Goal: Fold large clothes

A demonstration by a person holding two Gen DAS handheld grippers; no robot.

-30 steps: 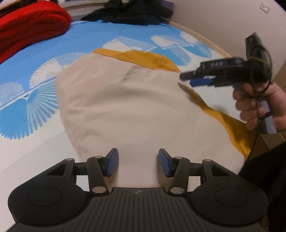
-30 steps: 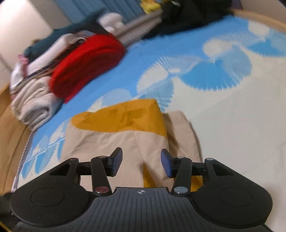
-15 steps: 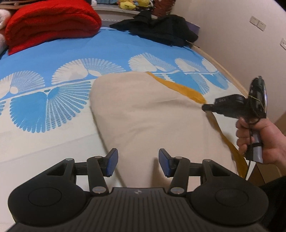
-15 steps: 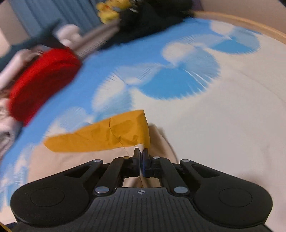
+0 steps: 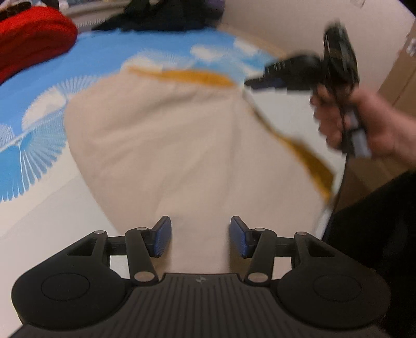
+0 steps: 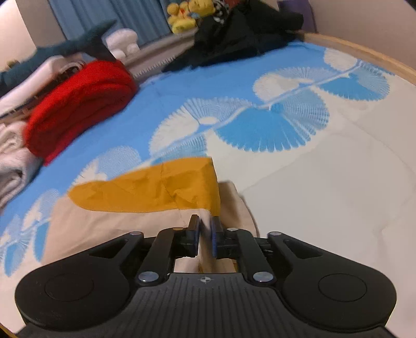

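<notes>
- The right gripper (image 6: 205,235) has its fingers (image 6: 193,234) nearly together, pinching a thin fold of the beige and mustard garment (image 6: 145,192); they have just been easing apart a little, with the cloth between them.
- From the left wrist view, the right gripper (image 5: 251,84) sits at about 2 o'clock, with the garment's edge drawn up to its tip and a hand (image 5: 364,124) wrapped around its handle.
- The left gripper (image 5: 200,238) has its fingers (image 5: 162,238) apart with nothing clamped; beige cloth lies below the gap.
- The garment (image 5: 166,145) is spread on the bed (image 6: 325,208), beige side up, with mustard fabric showing along its far edge and down its right edge.
- The bed cover is white near the grippers and blue with white fan patterns farther off.
- At 10 o'clock in the right wrist view lies a folded red blanket (image 6: 78,104), with pale folded cloth (image 6: 13,156) just beside it on its left.
- At 12 o'clock a heap of dark clothes (image 6: 239,33) lies at the far end of the bed, with yellow plush toys (image 6: 187,15) behind it.
</notes>
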